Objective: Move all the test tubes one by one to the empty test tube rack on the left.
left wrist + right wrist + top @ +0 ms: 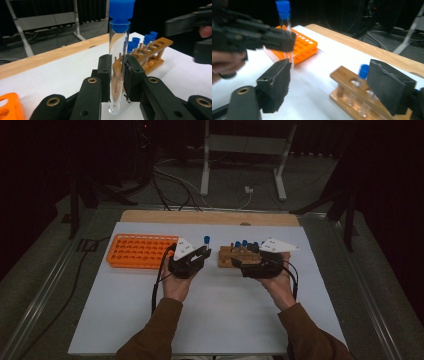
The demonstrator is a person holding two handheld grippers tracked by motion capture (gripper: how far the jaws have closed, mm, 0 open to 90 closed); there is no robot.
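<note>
Overhead forward-facing view; two close tongs-mounted views, sharing wooden rack [147, 53].

No writing, label, brand, number or sign could be read anywhere in the three views.

Right claw [327, 87] wide open over wooden rack [352, 92]; other claw [287, 42] clamping blue-capped tube [284, 22].
</note>
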